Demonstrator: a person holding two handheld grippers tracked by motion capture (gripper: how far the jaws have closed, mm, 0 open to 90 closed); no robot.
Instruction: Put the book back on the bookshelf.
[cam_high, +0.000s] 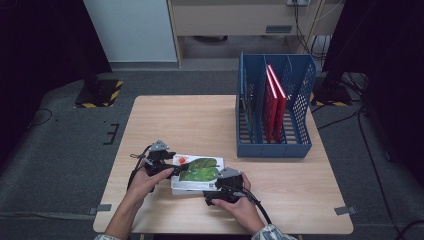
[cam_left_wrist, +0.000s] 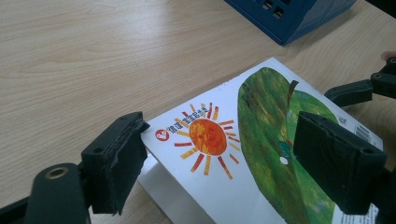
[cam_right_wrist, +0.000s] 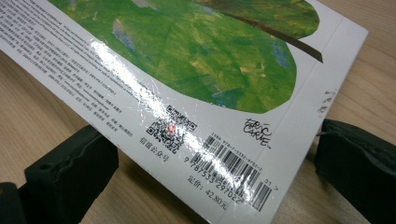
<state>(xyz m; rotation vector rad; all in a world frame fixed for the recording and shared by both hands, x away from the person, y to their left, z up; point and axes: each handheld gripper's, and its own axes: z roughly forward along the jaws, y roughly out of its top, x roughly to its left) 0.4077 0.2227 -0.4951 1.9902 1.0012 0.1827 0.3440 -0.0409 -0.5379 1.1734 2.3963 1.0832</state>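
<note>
A picture book (cam_high: 200, 170) with a green leaf and an orange sun on its white cover lies near the table's front edge. My left gripper (cam_high: 177, 170) reaches in from the book's left. In the left gripper view its jaws (cam_left_wrist: 224, 163) stand wide, one pad by the book's (cam_left_wrist: 261, 130) sun corner and the other over the cover without pressing. My right gripper (cam_high: 212, 192) is at the front right corner. There its jaws (cam_right_wrist: 215, 168) flank the barcode corner of the book (cam_right_wrist: 196, 56), which sits raised over the wood. Whether those pads press is unclear.
A blue mesh file rack (cam_high: 274, 147) stands at the table's back right with red books (cam_high: 274, 102) upright in one slot. Its corner (cam_left_wrist: 299, 18) shows beyond the book. Bare wood (cam_high: 190, 120) stretches behind and left of the book. The floor drops away around the table.
</note>
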